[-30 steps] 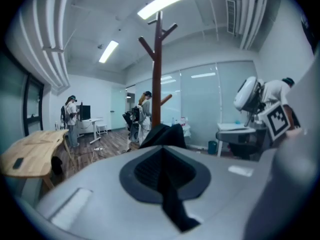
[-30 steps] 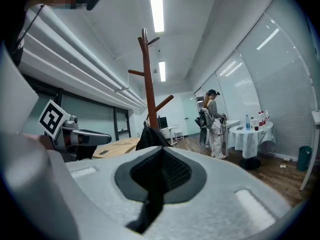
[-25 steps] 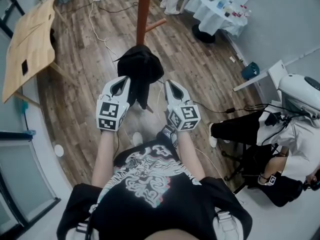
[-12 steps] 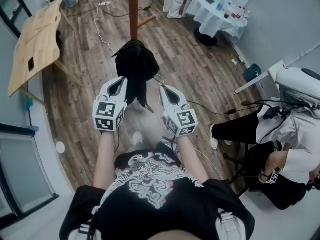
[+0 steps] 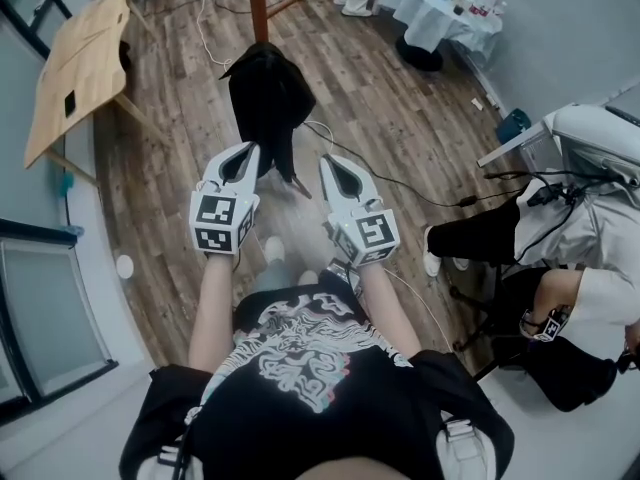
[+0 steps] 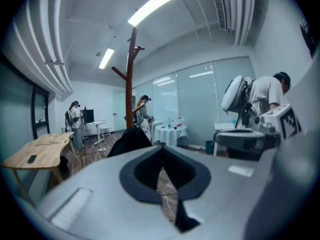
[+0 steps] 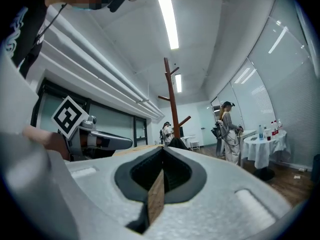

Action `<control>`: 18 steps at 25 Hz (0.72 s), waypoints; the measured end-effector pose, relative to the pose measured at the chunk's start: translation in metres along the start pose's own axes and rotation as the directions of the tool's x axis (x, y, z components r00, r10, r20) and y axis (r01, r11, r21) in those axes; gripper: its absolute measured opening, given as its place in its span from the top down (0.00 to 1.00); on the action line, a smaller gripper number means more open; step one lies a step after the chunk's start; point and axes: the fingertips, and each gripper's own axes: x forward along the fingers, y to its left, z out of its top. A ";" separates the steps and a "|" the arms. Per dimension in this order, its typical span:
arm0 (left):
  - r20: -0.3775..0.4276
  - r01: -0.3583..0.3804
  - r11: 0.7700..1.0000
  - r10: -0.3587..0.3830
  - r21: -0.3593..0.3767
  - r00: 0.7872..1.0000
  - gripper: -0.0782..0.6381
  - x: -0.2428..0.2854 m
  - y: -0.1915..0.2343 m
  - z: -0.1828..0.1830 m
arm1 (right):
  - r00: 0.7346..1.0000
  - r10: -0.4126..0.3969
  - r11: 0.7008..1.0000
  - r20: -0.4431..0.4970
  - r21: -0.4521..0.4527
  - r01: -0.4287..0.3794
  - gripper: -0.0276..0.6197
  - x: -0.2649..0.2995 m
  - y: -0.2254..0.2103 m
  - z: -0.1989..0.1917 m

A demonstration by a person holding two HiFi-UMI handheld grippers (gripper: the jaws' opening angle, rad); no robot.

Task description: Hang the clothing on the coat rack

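In the head view the black garment (image 5: 265, 98) is draped against the pole of the coat rack (image 5: 257, 3). It hangs low on the rack with its tail pointing down toward the wooden floor (image 5: 400, 128), which suggests a peg is carrying its weight. The cloth covers that peg, though, so I can't say for sure which one holds it. The left gripper (image 5: 248, 153) and right gripper (image 5: 330, 163) sit side by side on the near side of the rack, one either side of the garment's tail. Both point at the rack, and neither seems to be pulling on the cloth. From the left gripper view, the left gripper (image 6: 162, 150) has its jaws pressed together with only a thin slit between them showing floor, and nothing is caught in them. The garment (image 6: 130, 139) shows beyond the tips, bunched at the foot of the visible stretch of the rack (image 6: 129, 84) and apart from the jaws. From the right gripper view, the right gripper (image 7: 163, 151) is likewise closed on nothing, with a sliver of floor showing between its pads. The garment (image 7: 176, 143) is a small dark shape against the rack (image 7: 171, 99), farther off. With both tools empty and held back from the rack, the hanging looks done, and the grippers are probably level and aimed at it only to check that the cloth stays put.
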 end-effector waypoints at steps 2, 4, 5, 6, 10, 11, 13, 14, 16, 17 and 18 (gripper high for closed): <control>0.004 -0.005 1.000 0.005 -0.009 1.000 0.91 -0.004 -0.006 -0.001 | 1.000 0.010 1.000 0.008 -0.009 -0.010 0.96 -0.008 0.003 0.004; 0.011 -0.006 1.000 0.007 -0.006 1.000 0.91 -0.007 -0.010 0.001 | 1.000 0.005 1.000 0.002 -0.021 -0.004 0.96 -0.013 0.004 0.005; 0.016 -0.006 1.000 0.006 -0.002 1.000 0.91 -0.008 -0.012 0.002 | 1.000 -0.002 1.000 -0.002 -0.023 0.002 0.96 -0.014 0.004 0.005; 0.020 -0.006 1.000 0.006 0.001 1.000 0.91 -0.009 -0.012 0.003 | 1.000 -0.007 1.000 -0.006 -0.024 0.007 0.96 -0.014 0.004 0.006; 0.031 -0.011 1.000 0.011 0.006 0.999 0.91 -0.012 -0.012 0.007 | 1.000 -0.006 0.999 -0.008 -0.034 0.006 0.96 -0.014 0.003 0.010; 0.032 -0.013 1.000 0.013 0.011 0.999 0.91 -0.013 -0.011 0.008 | 1.000 -0.007 0.999 -0.008 -0.036 0.006 0.96 -0.014 0.003 0.010; 0.029 -0.020 1.000 0.020 0.020 0.999 0.91 -0.017 -0.009 0.007 | 1.000 -0.010 0.999 -0.011 -0.033 0.010 0.96 -0.012 0.005 0.008; 0.028 -0.023 1.000 0.023 0.018 0.999 0.91 -0.020 -0.010 0.005 | 1.000 -0.012 1.000 -0.014 -0.029 0.012 0.96 -0.013 0.005 0.007; 0.030 -0.029 0.999 0.029 0.013 0.999 0.91 -0.023 -0.009 0.004 | 1.000 -0.013 1.000 -0.015 -0.020 0.013 0.96 -0.013 0.004 0.006; 0.031 -0.033 0.999 0.033 0.013 0.999 0.91 -0.024 -0.008 0.004 | 1.000 -0.013 1.000 -0.013 -0.020 0.013 0.96 -0.013 0.004 0.007; 0.032 -0.036 0.999 0.036 0.013 0.999 0.91 -0.024 -0.006 0.005 | 1.000 -0.013 1.000 -0.011 -0.021 0.013 0.96 -0.012 0.005 0.008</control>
